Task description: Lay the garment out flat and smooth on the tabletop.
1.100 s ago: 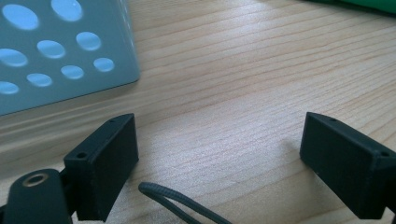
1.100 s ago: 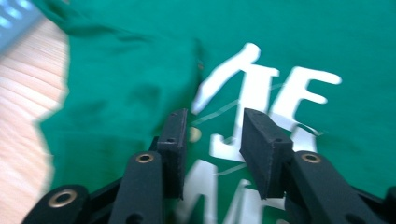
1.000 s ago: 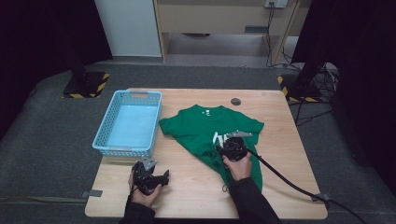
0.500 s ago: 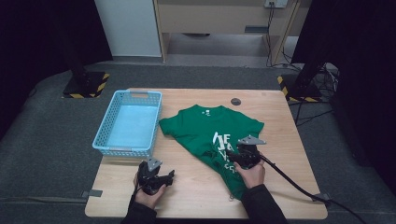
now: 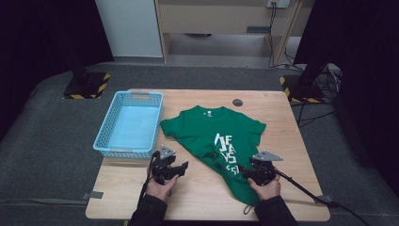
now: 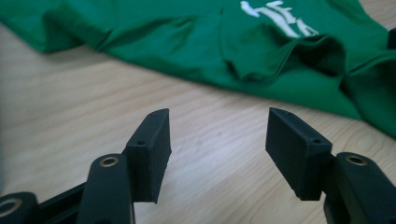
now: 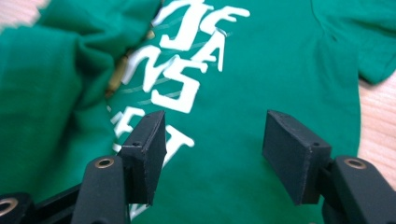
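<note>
Just shirt (image 7: 280, 60) beyond fingers (image 7: 294, 154) (spread)

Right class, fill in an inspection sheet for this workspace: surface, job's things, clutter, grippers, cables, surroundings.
Surface: wooden table, bare wood at the near edge.
Job's things: green T-shirt with white lettering, lying rumpled; blue basket at the left, nothing seen inside.
Clutter: small dark round disc near the far edge.
Grippers: left gripper open over bare wood; right gripper open over the shirt.
Cables: black cable trailing from the right gripper.
Surroundings: grey floor mat, hazard-striped stand bases.
</note>
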The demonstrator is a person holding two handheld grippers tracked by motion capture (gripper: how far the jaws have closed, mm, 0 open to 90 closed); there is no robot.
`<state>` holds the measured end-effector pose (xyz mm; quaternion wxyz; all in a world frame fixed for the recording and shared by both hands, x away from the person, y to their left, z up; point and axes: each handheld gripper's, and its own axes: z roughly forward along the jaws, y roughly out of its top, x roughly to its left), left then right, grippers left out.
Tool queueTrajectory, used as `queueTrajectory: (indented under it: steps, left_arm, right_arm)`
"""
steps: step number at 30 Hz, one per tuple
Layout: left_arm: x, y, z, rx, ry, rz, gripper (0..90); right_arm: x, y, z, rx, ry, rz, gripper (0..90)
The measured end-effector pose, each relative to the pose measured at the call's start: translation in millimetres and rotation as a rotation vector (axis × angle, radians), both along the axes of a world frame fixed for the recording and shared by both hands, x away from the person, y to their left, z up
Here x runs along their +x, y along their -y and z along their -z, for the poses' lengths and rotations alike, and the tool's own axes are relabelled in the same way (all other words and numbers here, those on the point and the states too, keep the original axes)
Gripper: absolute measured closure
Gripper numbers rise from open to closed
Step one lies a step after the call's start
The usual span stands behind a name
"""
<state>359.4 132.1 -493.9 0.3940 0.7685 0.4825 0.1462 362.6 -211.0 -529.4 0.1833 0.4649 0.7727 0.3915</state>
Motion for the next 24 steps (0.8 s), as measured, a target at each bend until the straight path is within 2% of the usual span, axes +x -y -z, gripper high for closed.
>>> queueTrajectory:
  steps: [3, 7, 10, 12, 14, 19, 24]
  left_arm:
    - [12.2, 12.7, -7.1, -0.002, -0.003, 0.020, 42.7]
    - [30.9, 27.4, -11.1, -0.011, -0.023, 0.047, 46.0]
    - [42.6, 36.1, -9.6, 0.005, -0.042, 0.044, 48.6]
    - [47.6, 40.8, -7.1, 0.031, -0.059, 0.033, 49.6]
    - [51.2, 45.1, -3.5, 0.049, -0.076, 0.034, 50.7]
    - [55.3, 52.5, 5.9, 0.054, -0.109, 0.041, 54.1]
    - [53.8, 58.6, 11.8, 0.105, -0.105, 0.040, 62.5]
  right_arm:
    - [0.2, 0.9, 6.1, -0.012, -0.010, -0.003, 38.9]
    - [-2.0, 0.9, 6.3, -0.034, -0.007, -0.008, 36.8]
    - [-2.8, -0.2, 6.6, -0.043, -0.009, -0.018, 33.2]
    - [-3.0, -0.9, 6.7, -0.052, -0.005, -0.020, 32.4]
    - [-3.9, -3.5, 6.9, -0.075, 0.001, -0.022, 31.6]
    - [-3.9, -3.7, 6.9, -0.074, -0.001, -0.018, 31.5]
    - [-3.9, -3.8, 6.9, -0.074, -0.001, -0.018, 31.5]
